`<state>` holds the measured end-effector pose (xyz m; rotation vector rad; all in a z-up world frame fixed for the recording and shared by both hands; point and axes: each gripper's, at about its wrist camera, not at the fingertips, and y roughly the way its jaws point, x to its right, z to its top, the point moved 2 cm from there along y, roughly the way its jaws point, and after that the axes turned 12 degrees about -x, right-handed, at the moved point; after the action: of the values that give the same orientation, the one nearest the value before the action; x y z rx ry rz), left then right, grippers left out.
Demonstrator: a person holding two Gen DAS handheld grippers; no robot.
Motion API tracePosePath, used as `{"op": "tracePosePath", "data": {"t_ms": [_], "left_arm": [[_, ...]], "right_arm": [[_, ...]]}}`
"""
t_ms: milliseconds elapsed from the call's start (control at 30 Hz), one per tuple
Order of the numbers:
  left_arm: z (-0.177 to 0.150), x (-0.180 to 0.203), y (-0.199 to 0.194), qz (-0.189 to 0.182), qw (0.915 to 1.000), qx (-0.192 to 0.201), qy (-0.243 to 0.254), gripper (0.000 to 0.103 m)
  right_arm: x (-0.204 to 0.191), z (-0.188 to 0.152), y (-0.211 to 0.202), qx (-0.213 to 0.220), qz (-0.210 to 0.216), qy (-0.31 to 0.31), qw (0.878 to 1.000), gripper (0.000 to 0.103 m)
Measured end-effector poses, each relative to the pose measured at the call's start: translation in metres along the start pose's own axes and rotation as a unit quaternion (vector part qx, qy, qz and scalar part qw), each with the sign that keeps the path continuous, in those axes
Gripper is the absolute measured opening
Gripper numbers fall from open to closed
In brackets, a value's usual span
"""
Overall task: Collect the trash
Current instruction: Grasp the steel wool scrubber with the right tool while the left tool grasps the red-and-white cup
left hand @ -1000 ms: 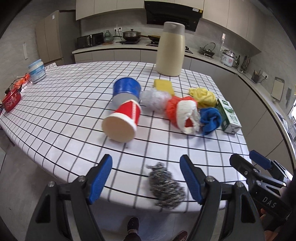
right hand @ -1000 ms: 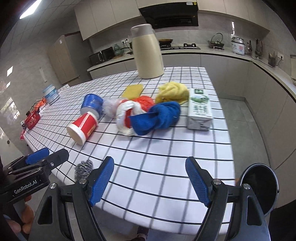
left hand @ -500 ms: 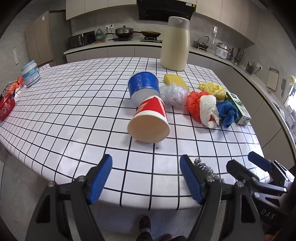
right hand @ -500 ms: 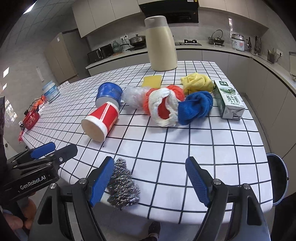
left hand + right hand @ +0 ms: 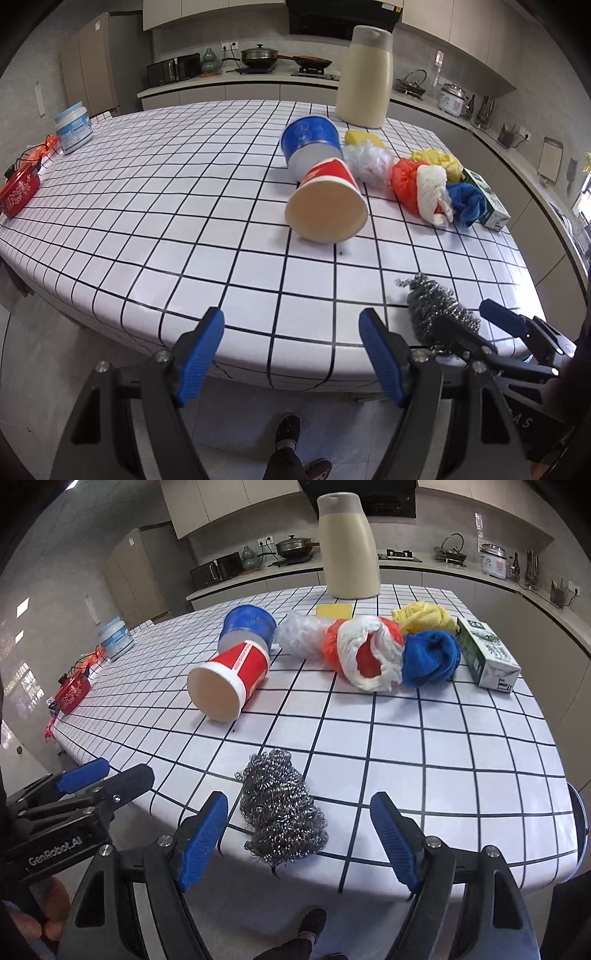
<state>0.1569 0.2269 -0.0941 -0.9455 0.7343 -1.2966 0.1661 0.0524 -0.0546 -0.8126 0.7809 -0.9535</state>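
Trash lies on the checked table: a tipped red paper cup, a blue cup, a clear plastic wad, an orange and white bag, blue cloth, yellow cloth and a milk carton. A steel wool ball lies at the near edge. My right gripper is open around the steel wool, apart from it. My left gripper is open and empty at the near edge, facing the red cup.
A tall cream jug stands at the back of the table. A yellow sponge lies near it. A white tub and a red object sit at the left edge. A round bin stands right of the table.
Both grippers have shifted left along the near edge. The steel wool now lies between my right gripper's fingers. The red cup is now ahead of my left gripper.
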Motion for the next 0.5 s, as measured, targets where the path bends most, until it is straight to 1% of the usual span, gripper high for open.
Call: {"op": "tracePosePath", "data": {"t_ms": [67, 100, 133, 200, 267, 300, 333, 500], "left_arm": [[0.003, 0.000, 0.004, -0.002, 1.0000, 0.001, 0.006, 0.077], [0.006, 0.001, 0.006, -0.002, 0.9999, 0.001, 0.010, 0.077], [0.009, 0.001, 0.007, -0.004, 0.9999, 0.002, 0.013, 0.077], [0.013, 0.002, 0.010, -0.006, 0.9998, 0.003, 0.017, 0.077], [0.017, 0.003, 0.014, -0.010, 0.9998, 0.002, 0.019, 0.077], [0.018, 0.004, 0.016, -0.012, 0.9997, 0.000, 0.019, 0.077], [0.019, 0.004, 0.018, -0.015, 0.9997, -0.003, 0.020, 0.077], [0.027, 0.014, 0.019, -0.023, 0.9993, -0.004, 0.028, 0.077]], "right_arm": [[-0.002, 0.001, 0.008, -0.007, 0.007, 0.002, 1.000, 0.080], [-0.003, 0.001, 0.011, -0.009, 0.008, 0.001, 1.000, 0.076], [-0.004, 0.002, 0.014, -0.011, 0.007, -0.001, 1.000, 0.067], [-0.006, 0.004, 0.024, -0.023, 0.012, -0.001, 1.000, 0.056], [-0.006, 0.004, 0.030, -0.028, 0.015, 0.000, 1.000, 0.054], [-0.006, 0.004, 0.029, -0.023, 0.014, -0.002, 1.000, 0.048], [-0.005, 0.004, 0.029, -0.021, 0.015, -0.002, 1.000, 0.045], [0.005, 0.010, 0.022, -0.005, 0.005, 0.014, 1.000, 0.044]]}}
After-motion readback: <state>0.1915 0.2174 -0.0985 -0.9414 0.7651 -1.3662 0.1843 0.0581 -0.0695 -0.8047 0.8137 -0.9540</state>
